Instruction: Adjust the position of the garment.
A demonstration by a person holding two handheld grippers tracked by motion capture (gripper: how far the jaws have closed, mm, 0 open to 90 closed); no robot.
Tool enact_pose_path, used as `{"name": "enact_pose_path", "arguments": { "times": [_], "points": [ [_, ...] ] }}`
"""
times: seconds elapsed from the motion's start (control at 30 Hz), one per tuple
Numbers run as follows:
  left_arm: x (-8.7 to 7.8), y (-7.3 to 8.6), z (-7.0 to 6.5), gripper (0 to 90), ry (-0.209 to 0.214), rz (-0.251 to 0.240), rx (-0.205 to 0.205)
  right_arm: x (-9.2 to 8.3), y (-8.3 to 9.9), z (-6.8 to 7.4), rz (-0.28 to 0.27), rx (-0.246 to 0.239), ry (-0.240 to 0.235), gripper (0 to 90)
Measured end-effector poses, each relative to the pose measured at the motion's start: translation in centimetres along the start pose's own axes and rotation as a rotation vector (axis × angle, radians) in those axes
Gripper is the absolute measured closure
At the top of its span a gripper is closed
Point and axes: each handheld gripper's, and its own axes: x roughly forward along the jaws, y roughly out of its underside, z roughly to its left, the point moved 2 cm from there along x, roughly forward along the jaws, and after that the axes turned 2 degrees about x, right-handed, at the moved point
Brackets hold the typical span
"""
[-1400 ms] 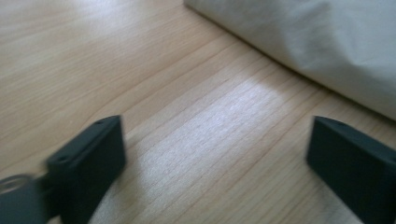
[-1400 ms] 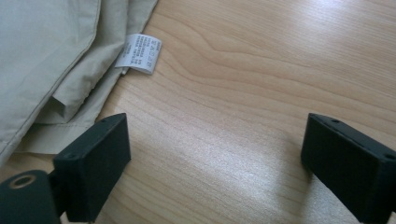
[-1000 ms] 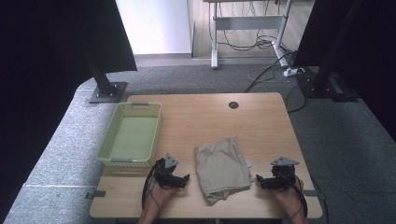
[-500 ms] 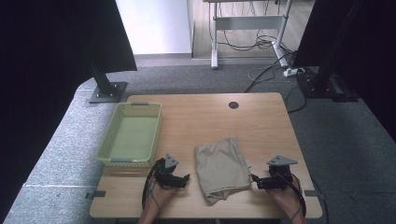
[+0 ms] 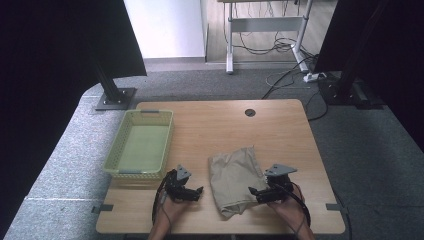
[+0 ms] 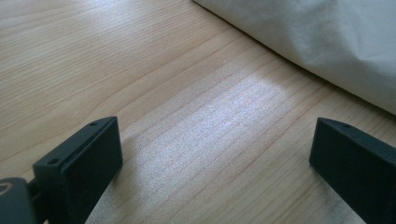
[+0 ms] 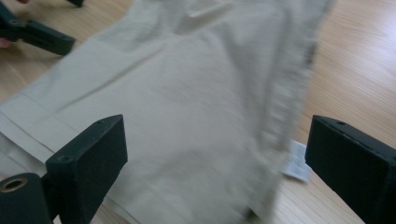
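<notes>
A folded beige cloth (image 5: pixel 235 179) lies on the wooden table (image 5: pixel 220 130) near its front edge. My left gripper (image 5: pixel 196 191) rests low just left of the cloth, open, with bare wood between its jaws; the cloth's edge (image 6: pixel 322 42) shows at the upper right of the left gripper view. My right gripper (image 5: pixel 253 193) sits at the cloth's right side, open, its jaws spread wide over the cloth (image 7: pixel 187 107). A small white label (image 7: pixel 296 161) sticks out under the hem. The left gripper's fingers (image 7: pixel 39 35) appear beyond the cloth in the right gripper view.
An empty pale green plastic basket (image 5: pixel 141 145) stands on the table's left side. A round cable hole (image 5: pixel 250 112) sits near the far edge. Dark stands (image 5: pixel 112 92) and floor cables (image 5: pixel 290 75) lie beyond the table.
My right gripper has shifted left, from beside the cloth onto its right edge. The left gripper has stayed in place.
</notes>
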Motion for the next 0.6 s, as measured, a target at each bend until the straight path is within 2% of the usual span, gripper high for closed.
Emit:
{"name": "enact_pose_path", "arguments": {
  "times": [0.13, 0.23, 0.27, 0.37, 0.4, 0.47, 0.6],
  "points": [
    [0.0, 0.0, 0.0, 2.1, 0.000, 0.000, 0.000, 1.4, -0.4, 1.4, 0.013, -0.034, -0.037, 5.5],
    [0.0, 0.0, 0.0, 2.1, 0.000, 0.000, 0.000, 1.7, -0.4, 1.7, 0.018, -0.043, -0.044, 5.5],
    [0.0, 0.0, 0.0, 2.1, 0.000, 0.000, 0.000, 2.5, -0.2, 2.2, 0.035, -0.064, -0.055, 5.5],
    [0.0, 0.0, 0.0, 2.1, 0.000, 0.000, 0.000, 3.3, 0.3, 2.5, 0.059, -0.071, -0.063, 5.5],
    [0.0, 0.0, 0.0, 2.1, 0.000, 0.000, 0.000, 4.0, 1.0, 2.5, 0.084, -0.062, -0.070, 5.5],
    [0.0, 0.0, 0.0, 2.1, 0.000, 0.000, 0.000, 4.3, 1.2, 2.4, 0.093, -0.058, -0.073, 5.4],
    [0.0, 0.0, -0.1, 0.8, 0.005, 0.004, 0.005, 5.0, 1.7, 2.6, 0.089, -0.064, -0.019, 5.2]
  ]
}}
